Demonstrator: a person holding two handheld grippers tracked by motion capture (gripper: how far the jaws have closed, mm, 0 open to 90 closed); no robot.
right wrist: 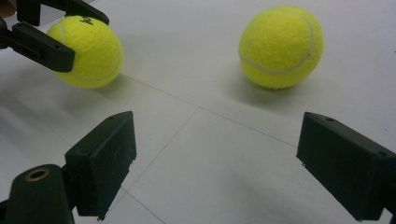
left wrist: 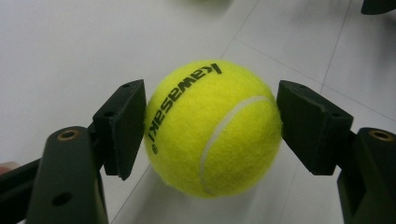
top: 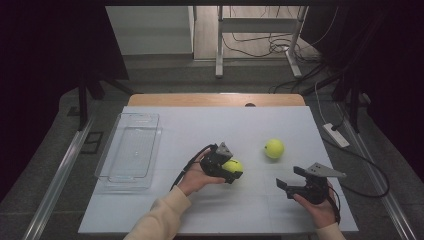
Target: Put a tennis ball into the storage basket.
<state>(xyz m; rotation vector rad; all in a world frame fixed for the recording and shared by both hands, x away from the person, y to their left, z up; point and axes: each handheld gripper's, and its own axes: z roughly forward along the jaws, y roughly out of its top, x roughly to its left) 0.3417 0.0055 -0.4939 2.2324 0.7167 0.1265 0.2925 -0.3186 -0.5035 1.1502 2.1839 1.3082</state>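
A yellow tennis ball with black lettering sits between the black pads of my left gripper, which is shut on it; the pads press both sides. In the high view this ball and the left gripper lie near the table's middle. A second tennis ball rests free on the white table, farther back and to the right. My right gripper stands open near the front right, nothing between its pads. From the right gripper view, the free ball lies ahead right and the held ball ahead left.
A clear plastic tray stands at the table's left side. The white tabletop has thin seam lines. Cables and a table frame are on the floor beyond the far edge.
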